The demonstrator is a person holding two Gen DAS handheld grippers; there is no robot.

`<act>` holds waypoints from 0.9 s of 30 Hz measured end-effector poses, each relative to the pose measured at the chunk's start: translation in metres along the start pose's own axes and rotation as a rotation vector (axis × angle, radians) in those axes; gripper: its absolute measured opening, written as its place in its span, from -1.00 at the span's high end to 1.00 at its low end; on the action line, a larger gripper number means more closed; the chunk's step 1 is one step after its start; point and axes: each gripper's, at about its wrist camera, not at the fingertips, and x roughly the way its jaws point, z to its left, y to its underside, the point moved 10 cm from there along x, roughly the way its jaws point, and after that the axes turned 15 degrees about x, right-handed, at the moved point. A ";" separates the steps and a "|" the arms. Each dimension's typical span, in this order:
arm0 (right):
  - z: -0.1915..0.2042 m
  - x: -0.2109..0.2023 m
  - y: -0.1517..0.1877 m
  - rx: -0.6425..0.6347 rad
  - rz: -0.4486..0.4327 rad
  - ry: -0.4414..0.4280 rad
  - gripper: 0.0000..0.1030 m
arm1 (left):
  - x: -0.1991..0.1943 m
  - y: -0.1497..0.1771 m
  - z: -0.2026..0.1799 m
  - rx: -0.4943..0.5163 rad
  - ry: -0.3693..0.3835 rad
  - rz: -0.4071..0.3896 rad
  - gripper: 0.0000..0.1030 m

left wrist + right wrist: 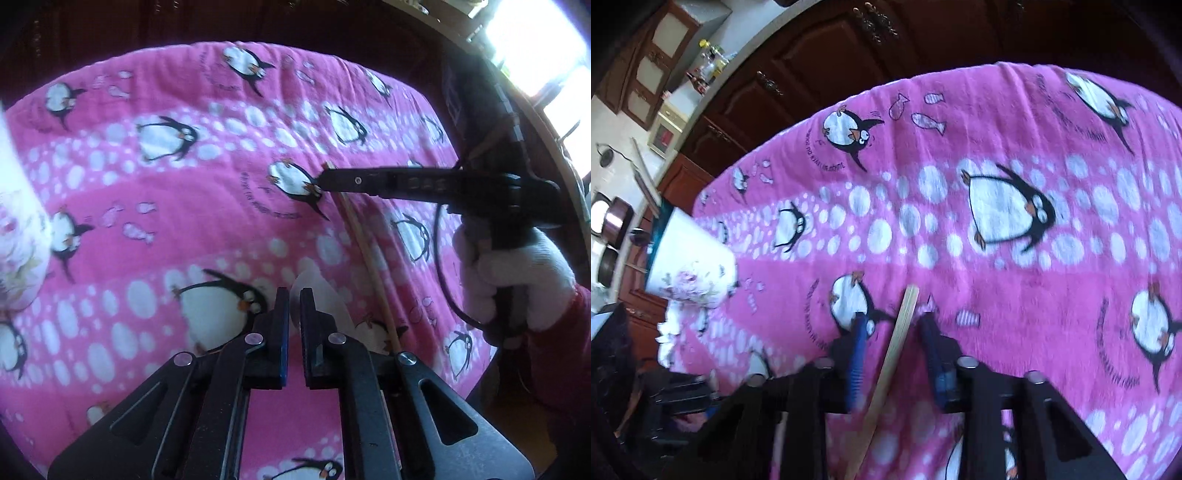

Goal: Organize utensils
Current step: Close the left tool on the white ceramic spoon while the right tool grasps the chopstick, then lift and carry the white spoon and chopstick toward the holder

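The left claw is clenched on a white spoon, fingers nearly together with the bowl poking out beyond the tips. It hangs low over the near part of the pink penguin cloth that covers the counter. The grip looks firm enough to carry the spoon, probably to the cup.

The right claw is released, its fingers spread to either side of a chopstick that lies flat on the cloth and runs between them from near to far. Straddling the stick this way lines both pads up for a pinch across its thin width. From the left wrist view the same claw reaches in from the right, its tip down at the stick's far end. I judge the pinch has not closed.

The white flowered cup stands at the far left of the counter, well apart from both claws, with what looks like utensils already rising from its mouth. Nothing lies on the cloth between the claws and the cup. The two claws work close together, so the left could knock the near end of the stick if it swings right. The stick is thin and flat on soft cloth, so the pads may snag the fabric.
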 end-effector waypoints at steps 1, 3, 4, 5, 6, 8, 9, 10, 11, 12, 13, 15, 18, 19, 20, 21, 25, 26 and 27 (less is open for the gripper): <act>0.001 0.001 0.000 -0.016 0.000 0.021 0.79 | -0.005 0.000 0.002 -0.006 -0.004 -0.009 0.94; 0.006 -0.001 0.002 -0.038 -0.001 0.022 0.81 | -0.018 0.001 0.006 -0.015 -0.017 -0.037 0.96; 0.008 -0.005 0.003 -0.046 -0.008 0.019 0.81 | -0.025 0.001 0.009 -0.018 -0.020 -0.052 0.96; 0.011 -0.011 0.004 -0.055 -0.023 0.012 0.82 | -0.032 0.002 0.011 -0.021 -0.024 -0.063 0.97; 0.014 -0.017 0.005 -0.057 -0.037 0.000 0.85 | -0.037 0.002 0.013 -0.026 -0.031 -0.075 0.98; 0.023 -0.035 0.006 -0.058 -0.071 -0.037 0.86 | -0.051 0.001 0.020 -0.043 -0.048 -0.104 0.98; 0.025 -0.042 0.006 -0.063 -0.082 -0.047 0.86 | -0.058 0.002 0.023 -0.050 -0.053 -0.116 0.98; 0.030 -0.050 0.007 -0.071 -0.097 -0.056 0.86 | -0.067 0.004 0.026 -0.056 -0.060 -0.130 0.98; 0.034 -0.058 0.007 -0.079 -0.111 -0.063 0.87 | -0.075 0.003 0.028 -0.060 -0.072 -0.145 0.98; 0.038 -0.065 0.008 -0.085 -0.122 -0.071 0.87 | -0.083 0.003 0.031 -0.062 -0.080 -0.160 0.98; 0.044 -0.074 0.008 -0.095 -0.138 -0.081 0.87 | -0.089 0.001 0.032 -0.063 -0.088 -0.172 0.98; 0.053 -0.088 0.010 -0.113 -0.163 -0.099 0.89 | -0.106 0.001 0.035 -0.062 -0.112 -0.200 0.98; 0.066 -0.107 0.013 -0.138 -0.194 -0.118 0.89 | -0.124 0.001 0.038 -0.055 -0.150 -0.229 0.98; 0.071 -0.113 0.015 -0.148 -0.203 -0.122 0.89 | -0.129 0.001 0.039 -0.051 -0.161 -0.237 0.98; 0.076 -0.118 0.016 -0.158 -0.212 -0.127 0.89 | -0.133 0.000 0.038 -0.049 -0.168 -0.243 0.98; 0.080 -0.123 0.017 -0.168 -0.216 -0.131 0.89 | -0.138 0.001 0.039 -0.047 -0.174 -0.251 0.98; 0.083 -0.117 0.022 -0.190 -0.196 -0.096 0.90 | -0.151 0.005 0.042 -0.056 -0.185 -0.274 0.98; 0.080 -0.109 0.024 -0.192 -0.185 -0.072 0.89 | -0.153 0.006 0.042 -0.060 -0.186 -0.279 0.98; 0.078 -0.100 0.025 -0.196 -0.173 -0.046 0.83 | -0.155 0.008 0.042 -0.064 -0.188 -0.282 0.98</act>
